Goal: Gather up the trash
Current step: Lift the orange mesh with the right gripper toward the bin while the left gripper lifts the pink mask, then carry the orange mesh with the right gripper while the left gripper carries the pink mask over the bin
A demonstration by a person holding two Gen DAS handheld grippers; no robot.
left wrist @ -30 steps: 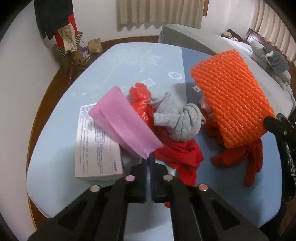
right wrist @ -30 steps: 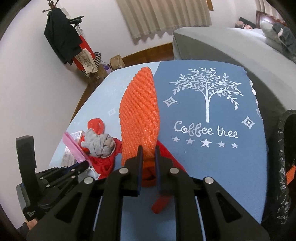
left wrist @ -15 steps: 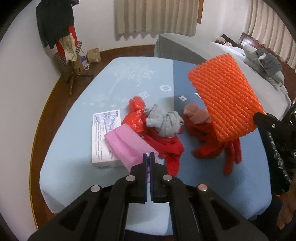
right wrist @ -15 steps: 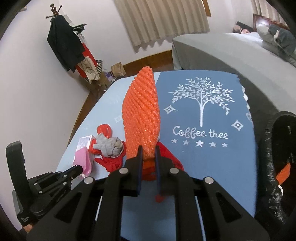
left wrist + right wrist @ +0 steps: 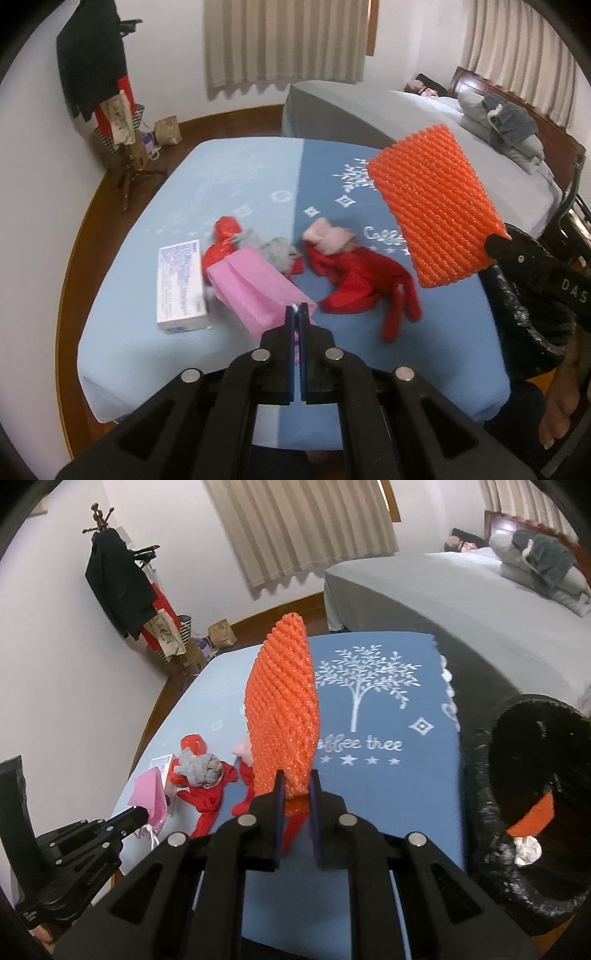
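My left gripper (image 5: 295,308) pinches a pink face mask (image 5: 255,291) above the blue surface (image 5: 122,317), beside a white printed box (image 5: 181,284), text unreadable. My right gripper (image 5: 295,786) grasps an orange foam net (image 5: 284,709) over a cloth reading "Coffee tree" (image 5: 362,744), the black trash bag (image 5: 532,797) open at the surface's right edge.

Orange foam net (image 5: 284,709) and pink mask (image 5: 255,291) held above table.
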